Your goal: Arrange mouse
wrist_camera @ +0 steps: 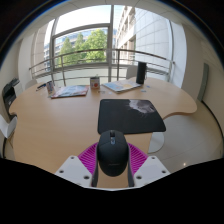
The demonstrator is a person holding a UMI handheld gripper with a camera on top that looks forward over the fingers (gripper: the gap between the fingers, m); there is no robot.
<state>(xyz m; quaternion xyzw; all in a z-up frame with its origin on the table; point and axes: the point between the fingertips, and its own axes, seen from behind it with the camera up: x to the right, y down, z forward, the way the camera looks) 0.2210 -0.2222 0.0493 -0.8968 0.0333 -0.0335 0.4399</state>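
A black computer mouse sits between my gripper's fingers, its front pointing away from me. Both magenta pads press against its sides, so the gripper is shut on it. The mouse hangs over the near part of the wooden table. Just beyond it lies a black mouse mat, its near edge right behind the mouse's front. The underside of the mouse is hidden.
Across the table lie a laptop, a flat book, a small box and a dark upright object. A white chair stands left of the table. Large windows with a railing run behind.
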